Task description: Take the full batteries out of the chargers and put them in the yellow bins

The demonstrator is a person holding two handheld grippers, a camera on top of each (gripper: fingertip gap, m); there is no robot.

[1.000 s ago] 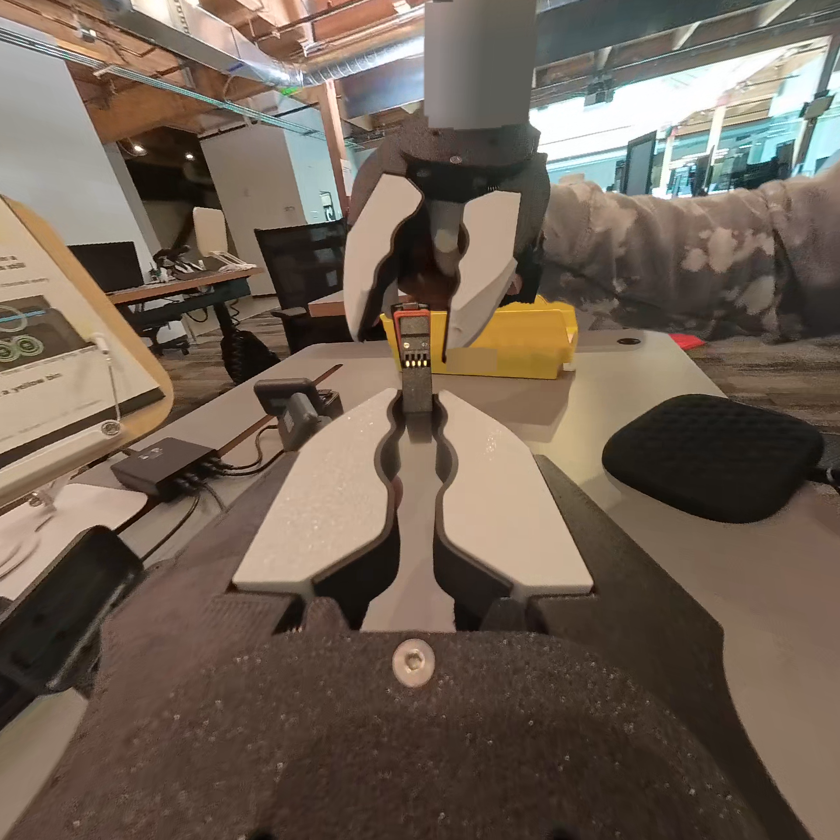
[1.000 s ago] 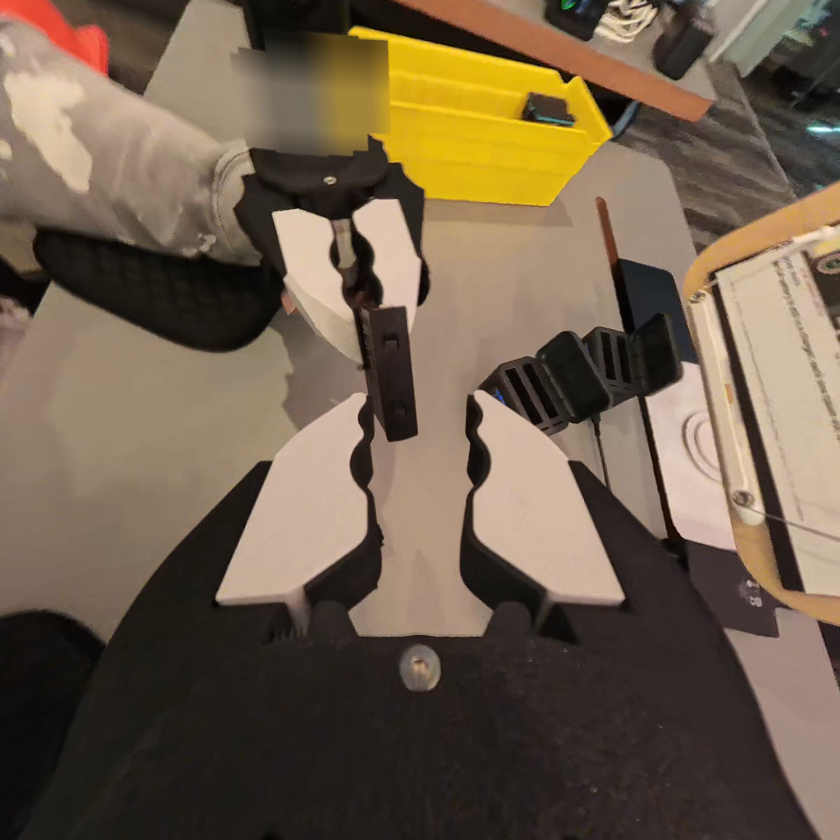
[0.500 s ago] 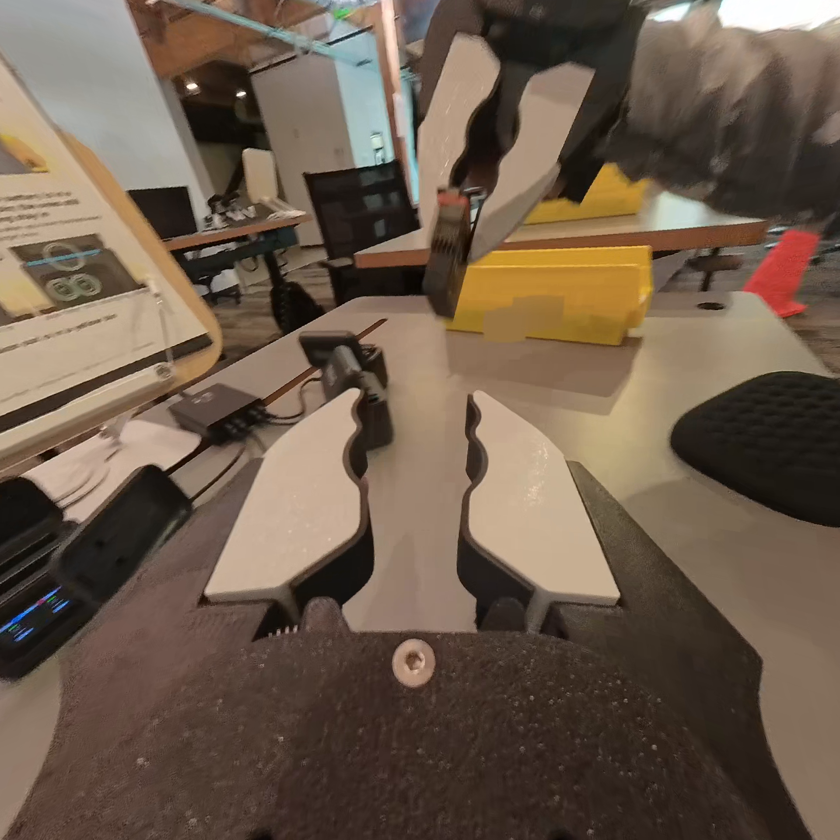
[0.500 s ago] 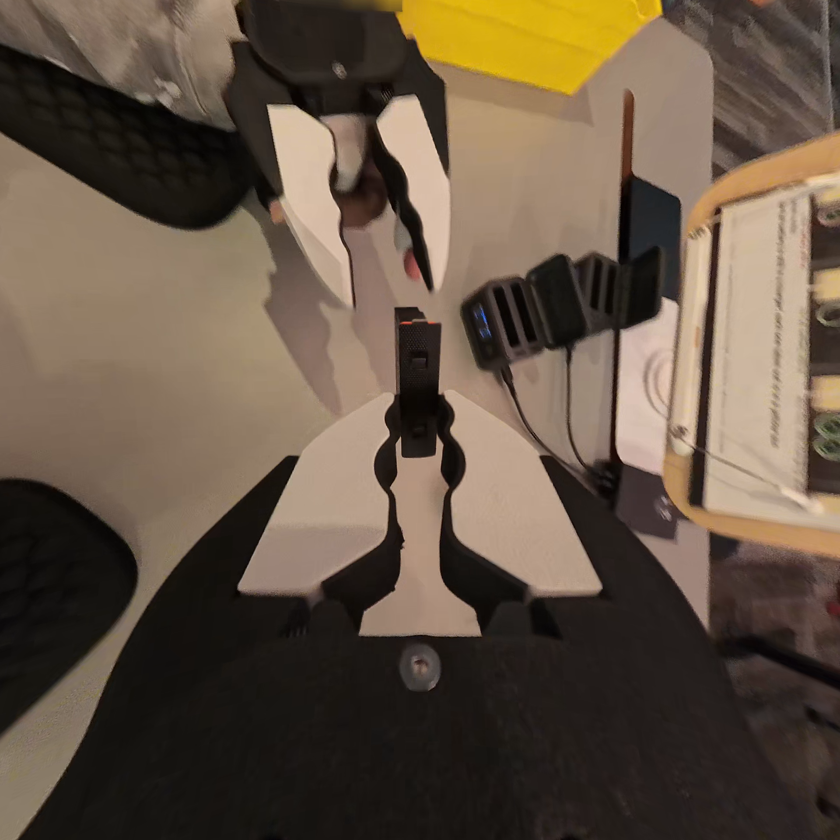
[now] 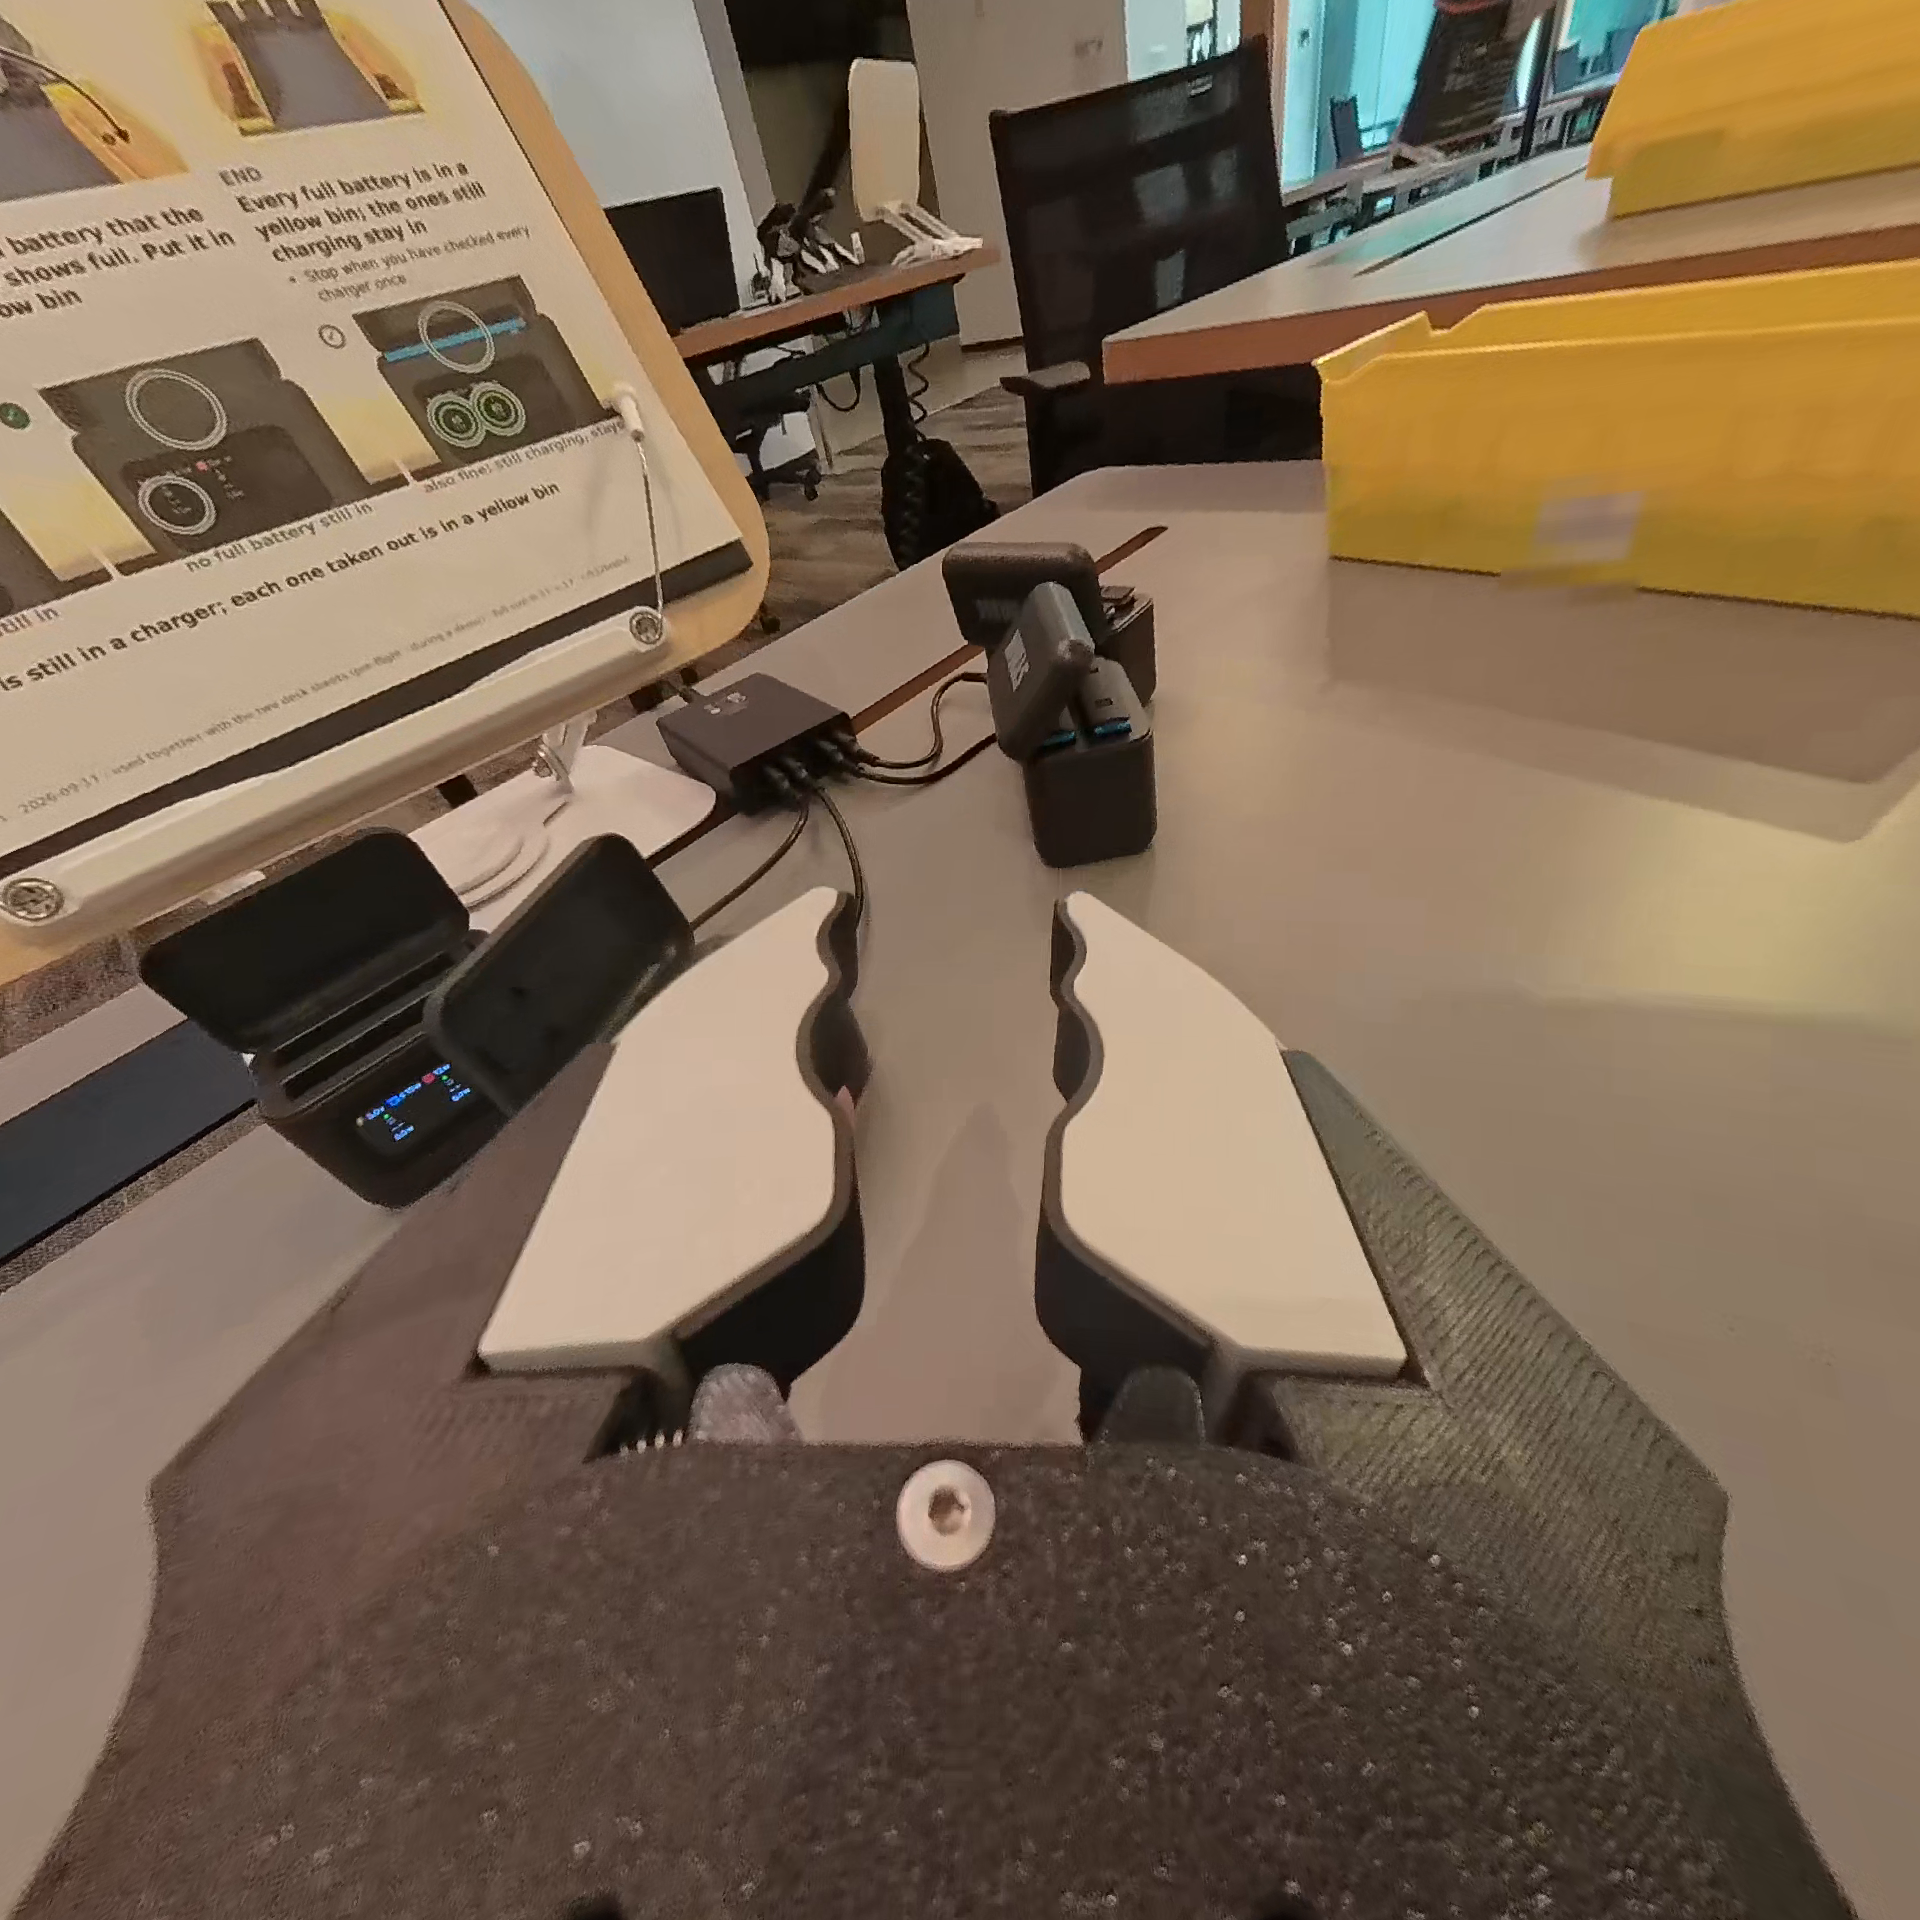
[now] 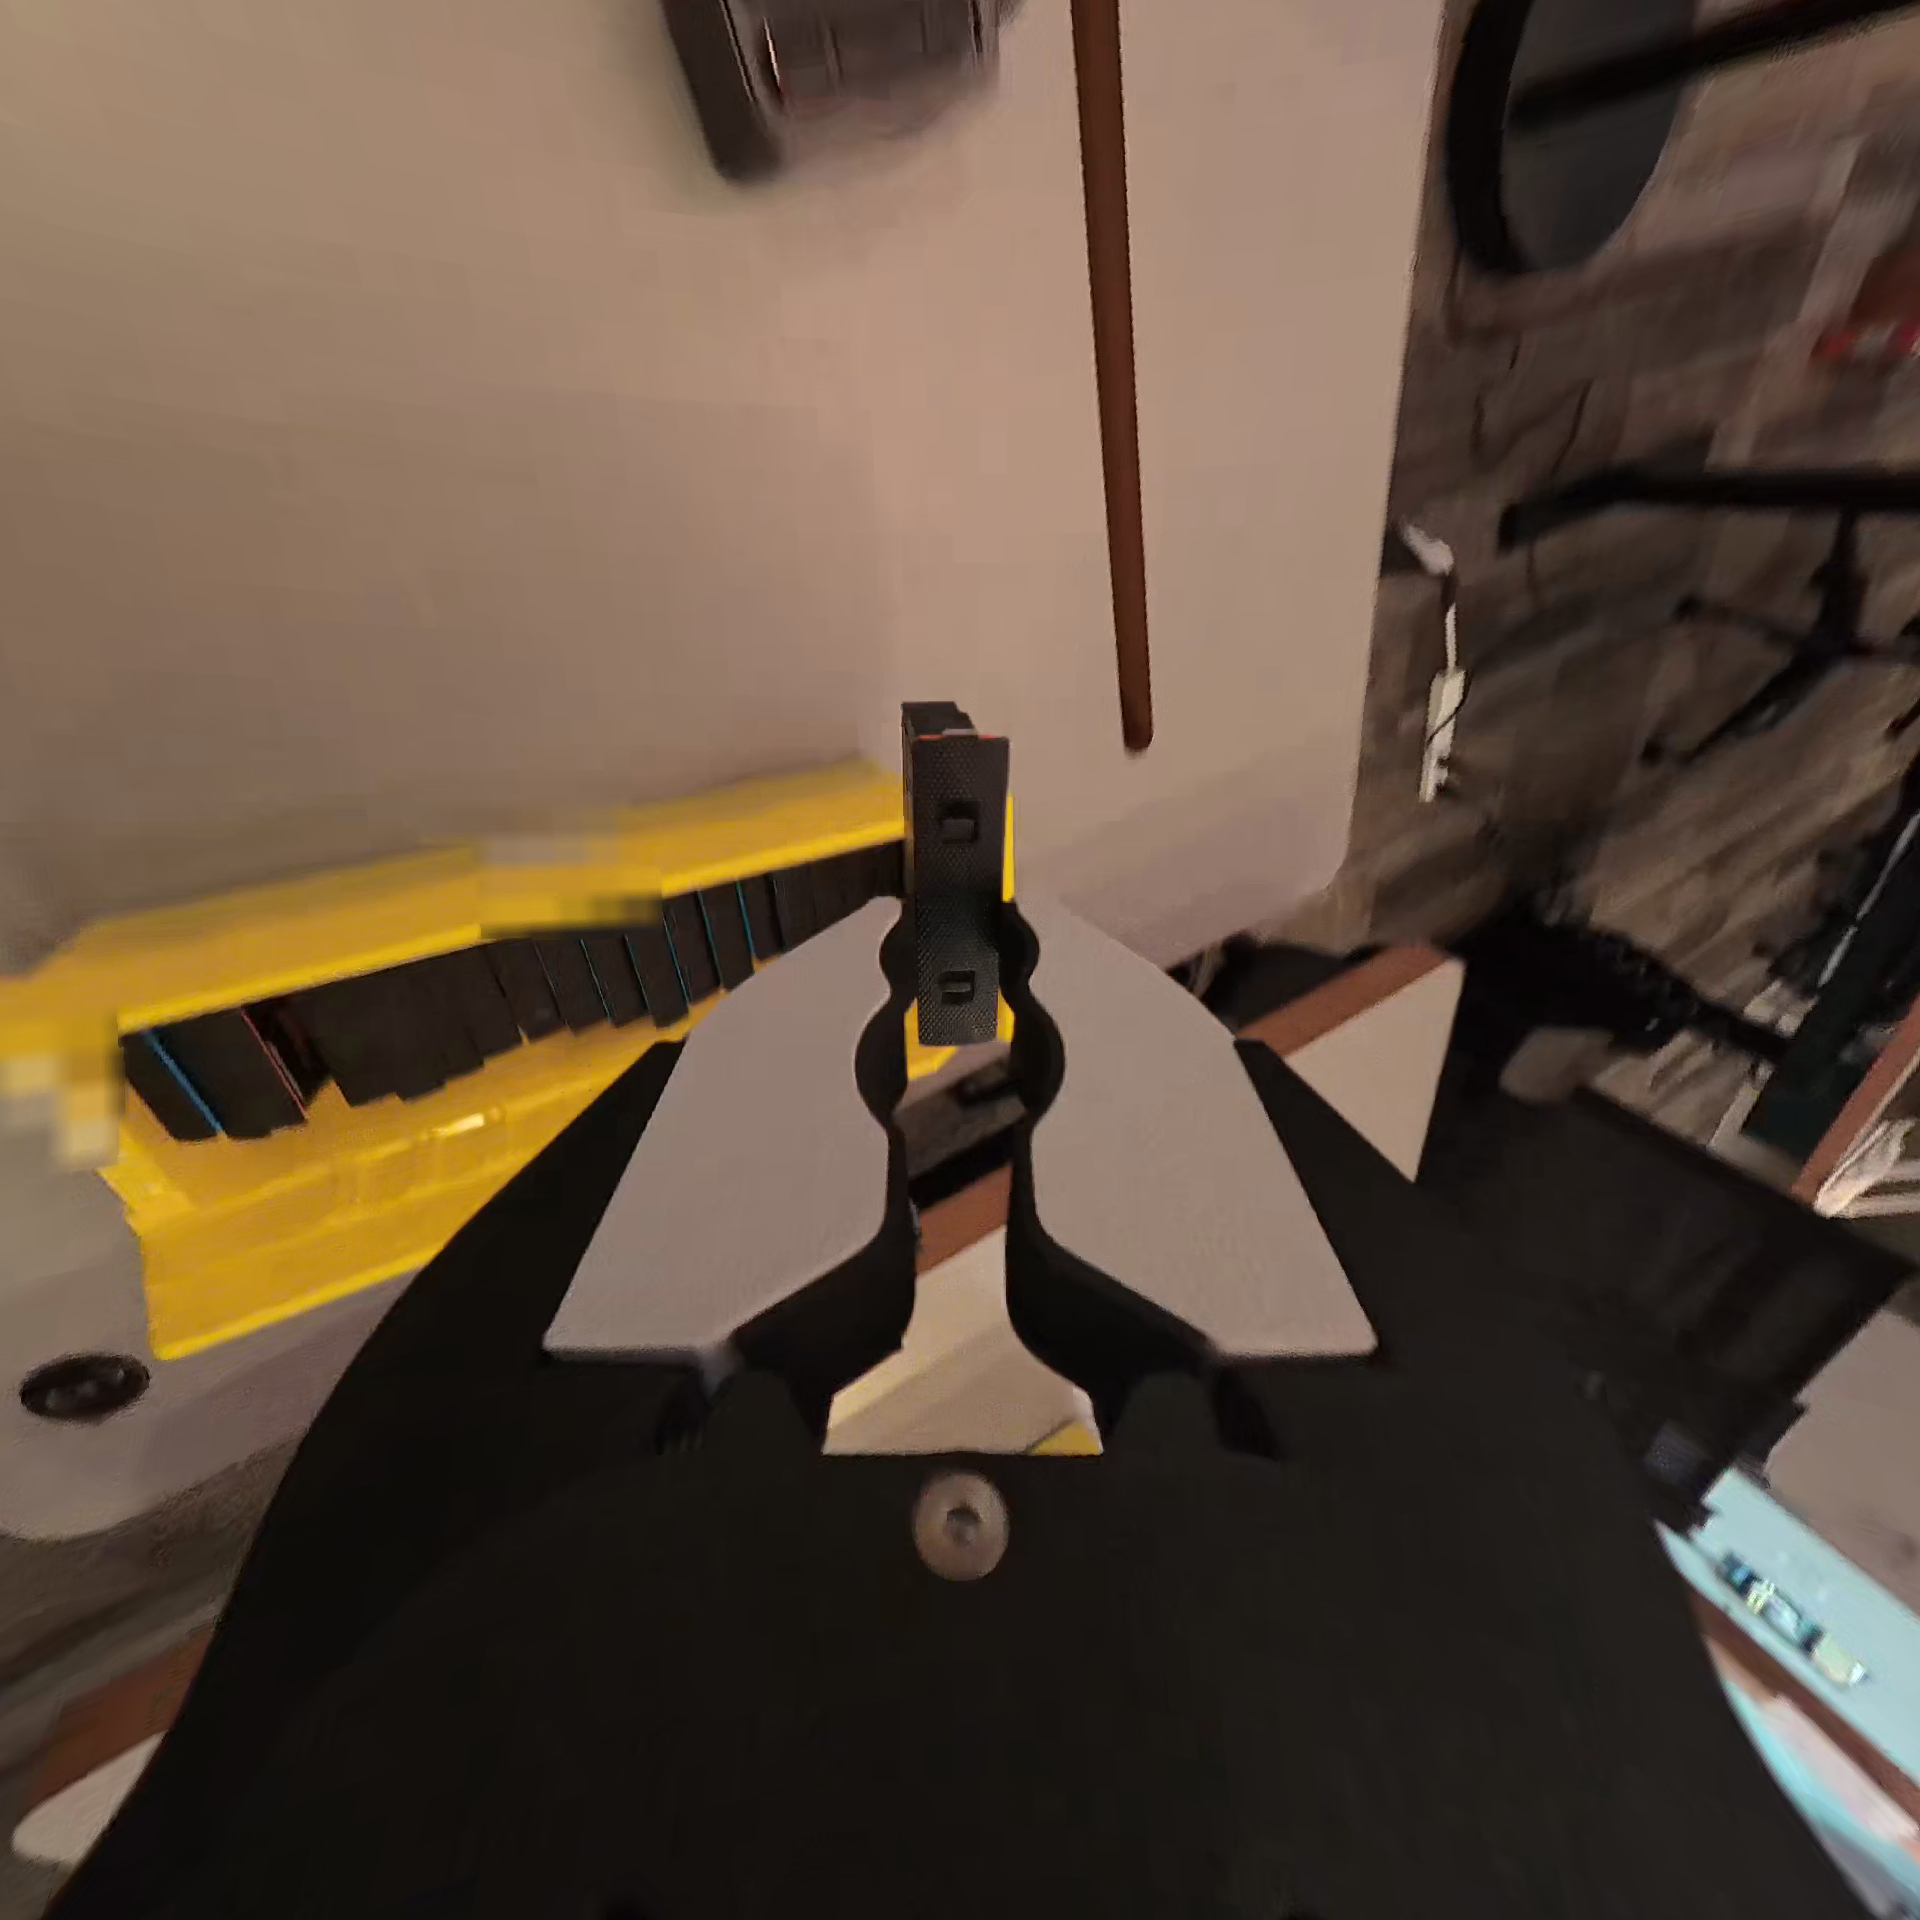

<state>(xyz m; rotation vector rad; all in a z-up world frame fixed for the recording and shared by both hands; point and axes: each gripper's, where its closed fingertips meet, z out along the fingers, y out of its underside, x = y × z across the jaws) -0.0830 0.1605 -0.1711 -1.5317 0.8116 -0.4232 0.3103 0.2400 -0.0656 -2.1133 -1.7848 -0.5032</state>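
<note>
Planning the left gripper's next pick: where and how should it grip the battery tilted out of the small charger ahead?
Judging from its pose, grip the tilted battery across its narrow sides near the raised top end, coming from above along its lean. Its lower end sits in the small charger, so only the upper part is free. The left gripper is open.

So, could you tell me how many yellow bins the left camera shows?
2: one yellow bin on this table at the right, another on the farther table behind it; more may lie out of frame.

yellow bin (image 5: 1621,436) cut off right, label mosaicked
</note>
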